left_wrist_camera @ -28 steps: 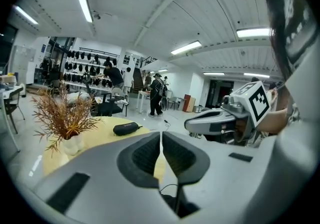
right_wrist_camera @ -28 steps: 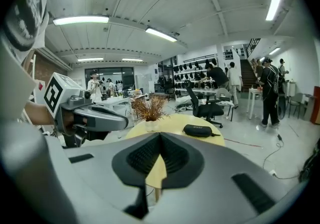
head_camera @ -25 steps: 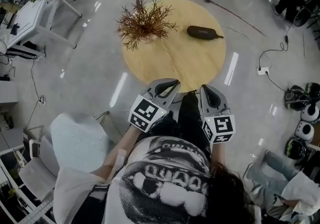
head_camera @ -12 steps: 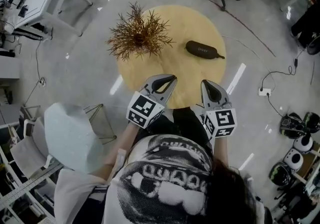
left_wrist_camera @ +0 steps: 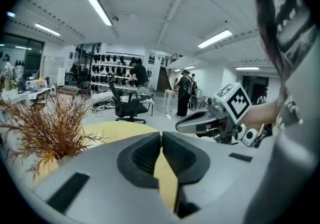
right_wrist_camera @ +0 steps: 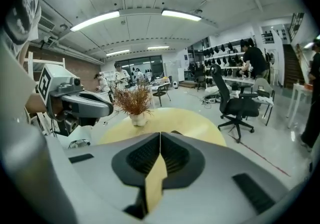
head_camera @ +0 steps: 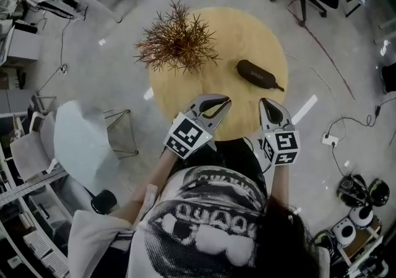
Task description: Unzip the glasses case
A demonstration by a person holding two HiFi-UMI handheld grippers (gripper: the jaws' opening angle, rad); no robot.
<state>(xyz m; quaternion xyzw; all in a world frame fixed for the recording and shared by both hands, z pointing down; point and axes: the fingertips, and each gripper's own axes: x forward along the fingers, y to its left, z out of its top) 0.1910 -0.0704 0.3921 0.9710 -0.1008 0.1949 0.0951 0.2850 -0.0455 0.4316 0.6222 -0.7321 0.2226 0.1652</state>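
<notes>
On table (head_camera: 247,29): case (head_camera: 258,75) near plant (head_camera: 176,40).
Left gripper (head_camera: 221,103): clenched, empty.
Right gripper (head_camera: 268,103): clenched, empty (short of case).
Risk: clenched jaws could shove case, missing zipper pull.

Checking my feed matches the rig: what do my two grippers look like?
The left gripper and right gripper are alike: grey tapered fingers, black ribbed pads, each with a white cube bearing black square markers. Shirt: black-and-white print.

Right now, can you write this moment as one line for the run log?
left gripper: jaws shut, empty | right gripper: jaws shut, empty | glasses case: on table, untouched
</notes>
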